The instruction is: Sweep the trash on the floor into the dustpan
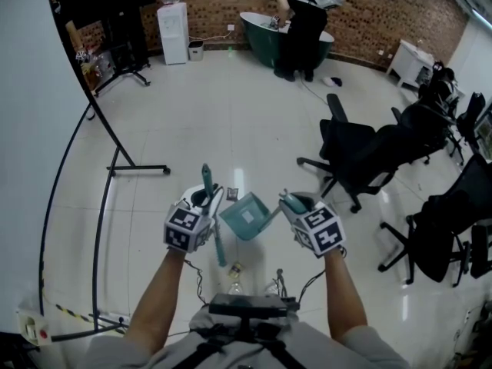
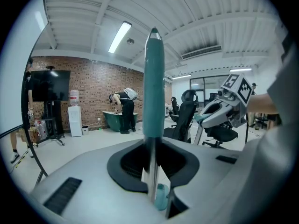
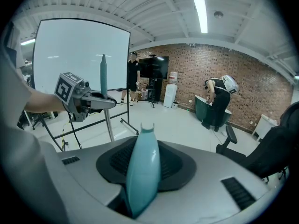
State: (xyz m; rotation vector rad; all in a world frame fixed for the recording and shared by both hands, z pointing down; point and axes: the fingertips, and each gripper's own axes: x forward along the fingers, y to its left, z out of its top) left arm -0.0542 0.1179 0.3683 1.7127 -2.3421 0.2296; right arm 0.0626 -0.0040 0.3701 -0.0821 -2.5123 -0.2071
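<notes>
The left claw (image 1: 205,201) is grasping the broom (image 1: 217,235) and the right claw (image 1: 293,203) the dustpan (image 1: 247,215). Both are being held raised, so the next move is lowering them beside the trash (image 1: 233,194) on the floor (image 1: 231,114).

Bright ceiling tubes (image 2: 120,35) glare off the glossy floor (image 1: 231,129); fisheye edges bend.

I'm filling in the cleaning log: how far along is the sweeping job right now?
Done: both tools are picked up, the left gripper shut on the broom and the right gripper shut on the handle of the dustpan. In hand: the dustpan hangs between the grippers above the floor. Left: a dark scrap beyond the dustpan and a pale piece closer to the person lie unswept, so sweeping seems not yet begun.
</notes>
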